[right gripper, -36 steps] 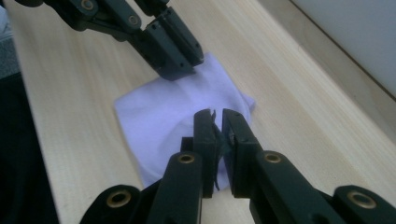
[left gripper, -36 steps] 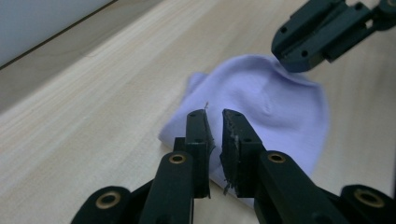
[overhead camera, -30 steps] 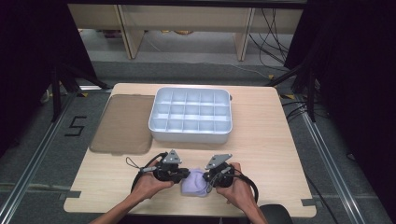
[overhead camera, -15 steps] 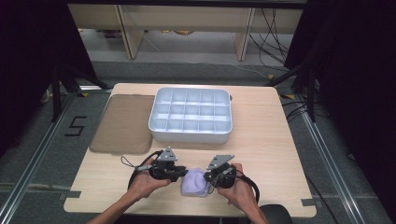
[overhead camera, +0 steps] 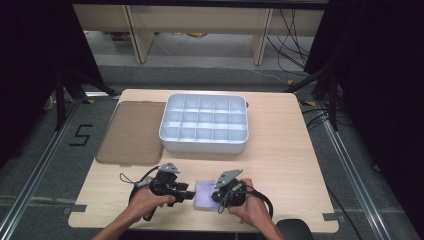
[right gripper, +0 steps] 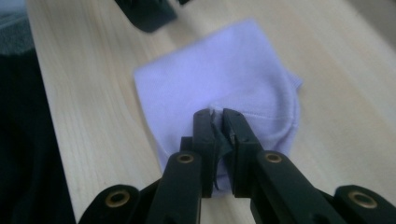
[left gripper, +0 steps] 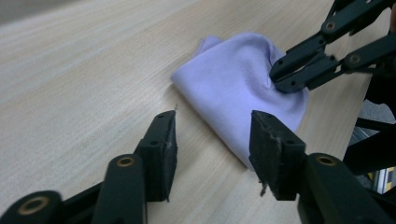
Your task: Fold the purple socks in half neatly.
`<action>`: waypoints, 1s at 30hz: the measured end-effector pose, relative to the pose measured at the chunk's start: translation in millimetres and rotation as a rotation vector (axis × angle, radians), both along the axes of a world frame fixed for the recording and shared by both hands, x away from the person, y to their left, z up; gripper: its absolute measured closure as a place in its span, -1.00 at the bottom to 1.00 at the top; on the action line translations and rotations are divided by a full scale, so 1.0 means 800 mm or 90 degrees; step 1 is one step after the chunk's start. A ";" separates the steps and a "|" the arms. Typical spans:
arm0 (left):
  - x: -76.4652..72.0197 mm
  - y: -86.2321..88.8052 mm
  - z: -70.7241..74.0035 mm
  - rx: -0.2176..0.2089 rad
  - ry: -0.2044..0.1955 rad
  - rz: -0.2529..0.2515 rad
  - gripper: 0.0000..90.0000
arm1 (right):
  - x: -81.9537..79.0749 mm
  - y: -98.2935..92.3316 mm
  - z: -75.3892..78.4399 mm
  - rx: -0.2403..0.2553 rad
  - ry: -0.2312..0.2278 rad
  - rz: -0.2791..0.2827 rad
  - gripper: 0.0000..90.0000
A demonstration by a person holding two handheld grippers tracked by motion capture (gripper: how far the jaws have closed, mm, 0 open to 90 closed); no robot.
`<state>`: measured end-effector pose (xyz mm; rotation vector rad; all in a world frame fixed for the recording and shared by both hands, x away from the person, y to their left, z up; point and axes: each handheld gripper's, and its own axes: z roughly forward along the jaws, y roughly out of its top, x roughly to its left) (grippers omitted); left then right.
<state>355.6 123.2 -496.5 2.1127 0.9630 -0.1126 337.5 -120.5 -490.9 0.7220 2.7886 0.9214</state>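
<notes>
While the right gripper pinches a fold at one edge of the small folded lilac cloth, the left gripper waits with jaws apart just short of the opposite edge. The cloth lies flat on the pale wooden table, near its front edge, between the two hands and touching the right gripper. Farther back sit a white plastic compartment tray and a translucent brown lid. The numeral "5" is taped on the floor.
</notes>
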 end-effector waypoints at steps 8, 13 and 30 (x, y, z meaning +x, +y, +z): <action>-0.002 -0.008 -0.007 0.000 0.032 -0.008 0.00 | -0.003 0.003 -0.003 0.002 0.002 -0.051 0.88; -0.004 -0.017 -0.012 0.006 0.039 -0.009 0.02 | -0.004 0.002 -0.003 0.006 0.004 -0.055 0.88; 0.000 -0.022 -0.019 -0.032 -0.004 0.002 0.81 | -0.004 0.002 -0.005 0.018 -0.007 -0.048 0.86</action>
